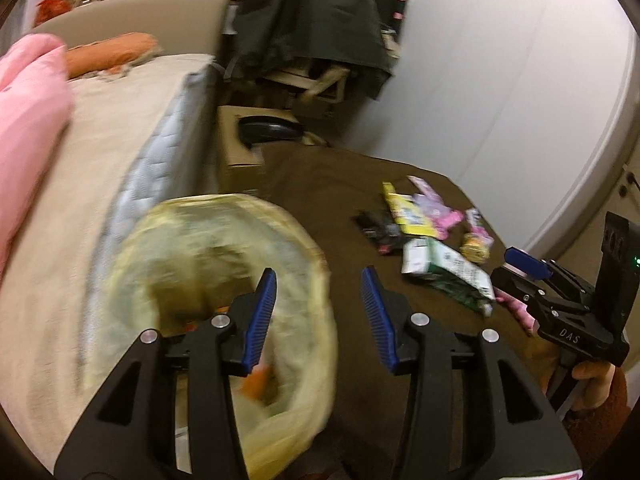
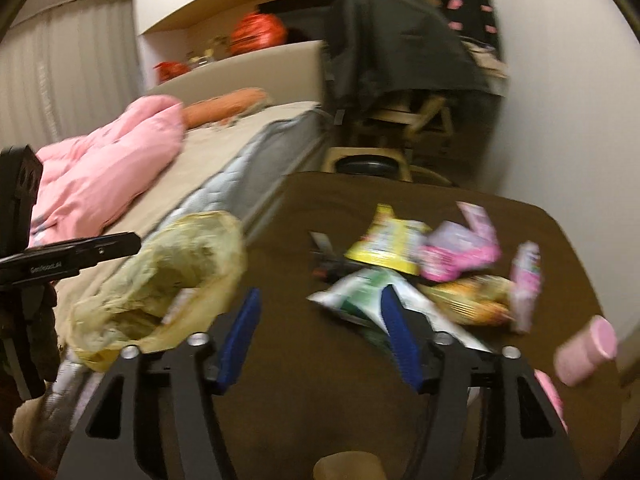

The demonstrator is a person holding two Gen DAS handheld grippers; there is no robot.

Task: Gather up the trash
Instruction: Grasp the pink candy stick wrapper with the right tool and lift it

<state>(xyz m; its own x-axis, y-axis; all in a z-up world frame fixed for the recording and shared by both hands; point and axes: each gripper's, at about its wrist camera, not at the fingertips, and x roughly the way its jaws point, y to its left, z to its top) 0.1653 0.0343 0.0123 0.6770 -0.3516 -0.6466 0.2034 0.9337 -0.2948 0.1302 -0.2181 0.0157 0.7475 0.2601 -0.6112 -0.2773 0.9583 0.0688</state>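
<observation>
A pile of wrappers lies on the brown table [image 1: 320,184]: a green and white packet [image 1: 444,268], a yellow packet [image 1: 408,212], pink wrappers [image 1: 436,208] and a dark wrapper [image 1: 378,230]. A bin lined with a yellowish bag [image 1: 208,276] stands at the table's left edge, with some trash inside. My left gripper [image 1: 320,284] is open and empty above the bin's right rim. My right gripper [image 2: 320,300] is open and empty, low over the table just before the green and white packet [image 2: 360,296]. The bag [image 2: 160,276] lies to its left.
A bed [image 1: 100,184] with a pink blanket [image 1: 28,96] runs along the left. A chair draped in dark cloth [image 1: 316,28] stands behind the table by a white wall. A pink cylinder [image 2: 586,350] lies at the table's right edge. The yellow packet [image 2: 386,244] and pink wrappers [image 2: 460,248] lie further back.
</observation>
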